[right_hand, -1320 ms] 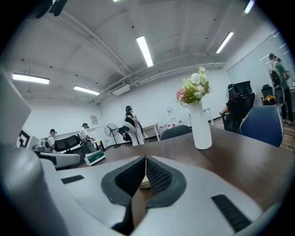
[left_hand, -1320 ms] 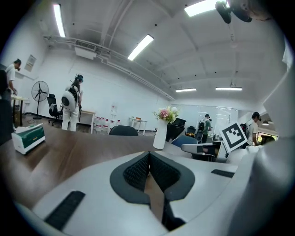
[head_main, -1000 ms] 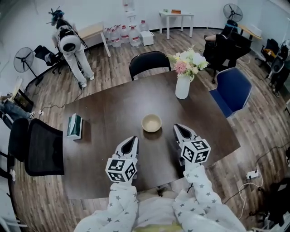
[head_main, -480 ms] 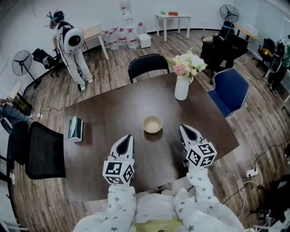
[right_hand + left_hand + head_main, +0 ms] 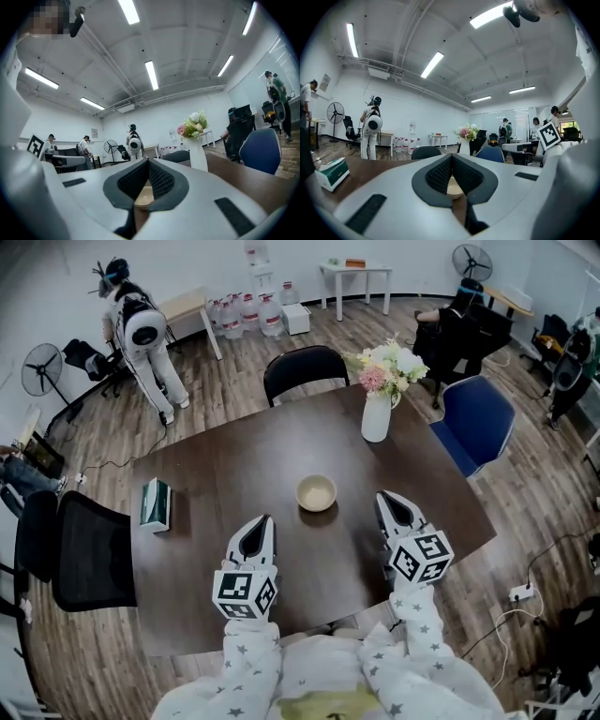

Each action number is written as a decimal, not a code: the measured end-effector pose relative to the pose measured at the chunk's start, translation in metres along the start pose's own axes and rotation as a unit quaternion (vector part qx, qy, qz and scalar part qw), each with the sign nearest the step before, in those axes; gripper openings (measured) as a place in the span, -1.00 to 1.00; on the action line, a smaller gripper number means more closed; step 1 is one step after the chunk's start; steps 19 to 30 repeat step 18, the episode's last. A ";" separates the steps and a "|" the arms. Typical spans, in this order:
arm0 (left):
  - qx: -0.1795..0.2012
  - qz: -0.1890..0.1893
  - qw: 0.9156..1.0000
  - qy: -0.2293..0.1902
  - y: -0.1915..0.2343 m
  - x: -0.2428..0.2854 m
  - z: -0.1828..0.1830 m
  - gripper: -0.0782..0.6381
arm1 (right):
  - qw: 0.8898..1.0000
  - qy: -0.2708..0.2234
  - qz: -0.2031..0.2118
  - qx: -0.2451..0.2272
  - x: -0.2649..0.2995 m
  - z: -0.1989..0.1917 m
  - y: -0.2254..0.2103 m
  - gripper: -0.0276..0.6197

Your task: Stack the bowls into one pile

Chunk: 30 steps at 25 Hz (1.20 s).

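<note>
We see a dark brown table (image 5: 234,465) carrying three things. A pale stack of bowls (image 5: 316,492) sits near its middle. A white vase (image 5: 376,418) of flowers stands toward the far right corner. A green box (image 5: 155,504) lies well apart, by the left edge.

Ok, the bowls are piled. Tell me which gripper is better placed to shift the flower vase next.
Right. The right gripper sits on the same side as the vase; the left gripper would have to cross the bowl pile. Both are shut and empty.
</note>
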<state>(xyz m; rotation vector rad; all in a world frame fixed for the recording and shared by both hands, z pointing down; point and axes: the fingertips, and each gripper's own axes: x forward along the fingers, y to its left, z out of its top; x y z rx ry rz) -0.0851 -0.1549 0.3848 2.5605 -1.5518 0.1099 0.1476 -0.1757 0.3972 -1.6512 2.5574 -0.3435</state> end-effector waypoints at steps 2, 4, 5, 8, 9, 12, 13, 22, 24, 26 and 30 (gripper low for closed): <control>0.000 0.002 1.000 0.002 0.002 0.000 0.000 -0.71 | 1.000 -0.002 0.002 -0.001 0.001 0.001 0.001 -0.85; -0.001 0.003 1.000 0.001 0.003 0.001 0.000 -0.71 | 1.000 -0.003 0.003 -0.001 0.001 0.002 0.000 -0.85; -0.001 0.004 1.000 0.001 0.004 0.001 0.001 -0.71 | 1.000 -0.003 0.003 -0.001 0.001 0.002 0.000 -0.85; -0.003 0.010 1.000 0.001 0.007 0.000 0.000 -0.71 | 1.000 -0.004 0.004 -0.004 0.000 0.002 0.000 -0.85; -0.003 0.011 1.000 0.000 0.008 0.000 0.000 -0.71 | 1.000 -0.004 0.004 -0.005 0.000 0.002 0.000 -0.85; -0.005 0.013 1.000 0.000 0.009 0.000 -0.001 -0.71 | 1.000 -0.006 0.007 -0.004 0.001 0.003 0.001 -0.85; -0.005 0.013 1.000 0.000 0.009 0.000 -0.001 -0.71 | 1.000 -0.008 0.008 0.000 0.001 0.003 0.001 -0.85; -0.006 0.014 1.000 -0.002 0.013 0.000 0.001 -0.71 | 1.000 -0.012 0.014 0.009 0.004 0.004 0.004 -0.85; -0.006 0.014 1.000 -0.002 0.013 0.000 0.001 -0.71 | 1.000 -0.012 0.014 0.009 0.004 0.004 0.004 -0.85; -0.006 0.014 1.000 -0.002 0.013 0.000 0.001 -0.71 | 1.000 -0.012 0.014 0.009 0.004 0.004 0.004 -0.85; -0.006 0.014 1.000 -0.002 0.013 0.000 0.001 -0.71 | 1.000 -0.012 0.014 0.009 0.004 0.004 0.004 -0.85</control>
